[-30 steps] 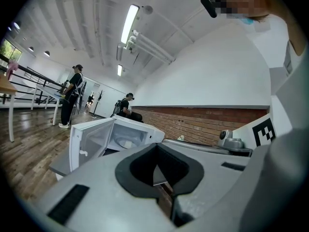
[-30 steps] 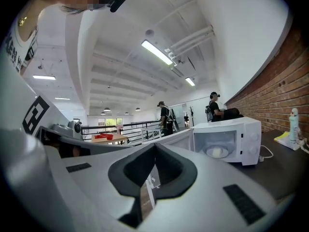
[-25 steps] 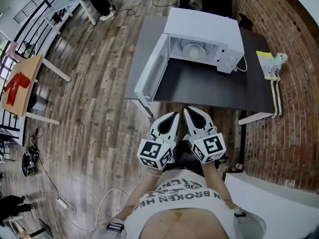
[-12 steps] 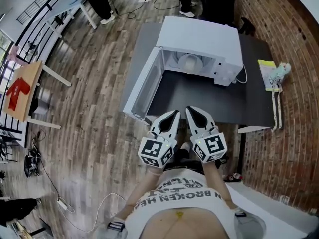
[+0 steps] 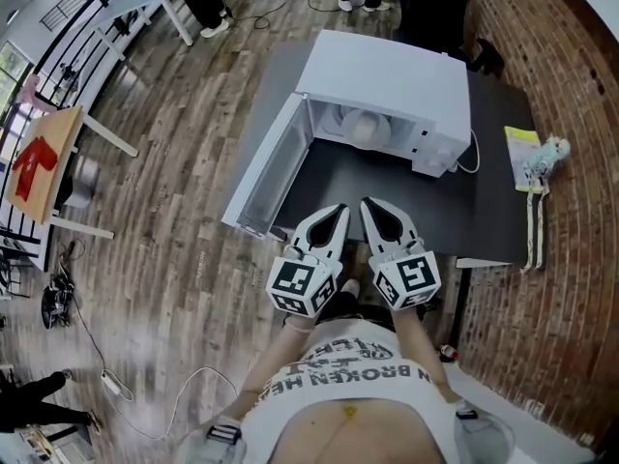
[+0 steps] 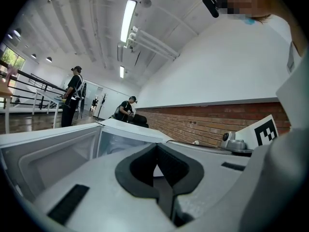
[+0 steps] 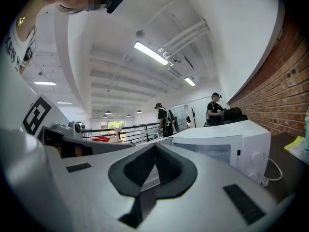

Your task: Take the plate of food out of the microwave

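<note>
plate (image 5: 365,126): inside microwave (image 5: 392,80), door (image 5: 263,177) swung open left
L gripper (image 5: 336,217): clenched, empty
R gripper (image 5: 368,211): clenched, empty
relation: plate straight ahead across table (image 5: 387,187), well apart; R lines up slightly better

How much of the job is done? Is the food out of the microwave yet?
Not yet. Done: the microwave door is open. In hand: nothing. The left tongs and right tongs are both shut and empty, held over the near edge of the table. Left to do: the plate sits inside the microwave, so it has to be reached, gripped and brought out.
</note>
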`<state>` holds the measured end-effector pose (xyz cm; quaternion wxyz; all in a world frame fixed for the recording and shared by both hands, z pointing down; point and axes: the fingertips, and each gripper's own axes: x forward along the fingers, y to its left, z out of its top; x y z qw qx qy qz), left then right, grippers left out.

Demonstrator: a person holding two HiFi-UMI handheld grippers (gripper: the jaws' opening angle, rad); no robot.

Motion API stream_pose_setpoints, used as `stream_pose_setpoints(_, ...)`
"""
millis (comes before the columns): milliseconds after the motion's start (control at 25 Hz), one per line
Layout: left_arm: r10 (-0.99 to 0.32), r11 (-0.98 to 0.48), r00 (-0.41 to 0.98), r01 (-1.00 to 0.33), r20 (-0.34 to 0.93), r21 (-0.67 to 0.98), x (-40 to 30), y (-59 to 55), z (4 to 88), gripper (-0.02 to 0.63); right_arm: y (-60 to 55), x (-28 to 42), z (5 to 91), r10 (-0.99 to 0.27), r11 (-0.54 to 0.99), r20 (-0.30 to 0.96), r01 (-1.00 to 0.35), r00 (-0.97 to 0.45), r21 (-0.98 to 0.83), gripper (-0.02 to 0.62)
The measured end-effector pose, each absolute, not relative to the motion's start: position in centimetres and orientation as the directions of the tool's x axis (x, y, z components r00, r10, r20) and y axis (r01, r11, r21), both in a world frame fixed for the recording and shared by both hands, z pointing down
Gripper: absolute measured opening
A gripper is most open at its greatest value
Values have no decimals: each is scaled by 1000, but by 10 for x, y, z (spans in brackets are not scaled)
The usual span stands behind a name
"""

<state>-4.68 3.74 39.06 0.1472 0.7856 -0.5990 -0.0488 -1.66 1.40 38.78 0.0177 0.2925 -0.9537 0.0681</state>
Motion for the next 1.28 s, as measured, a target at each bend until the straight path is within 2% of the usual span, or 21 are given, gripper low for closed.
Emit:
stream_pose_setpoints(400, -948, -249, 296, -920, 119, 303, -51, 8, 398, 8, -13, -18, 397, -575, 801, 97, -583, -812, -136, 8)
stream_pose_setpoints(1280, -843, -470, 526, -820, 107, 328, -92, -135, 402, 6, -139, -60, 405, -733, 652, 134, -745, -667, -141, 8)
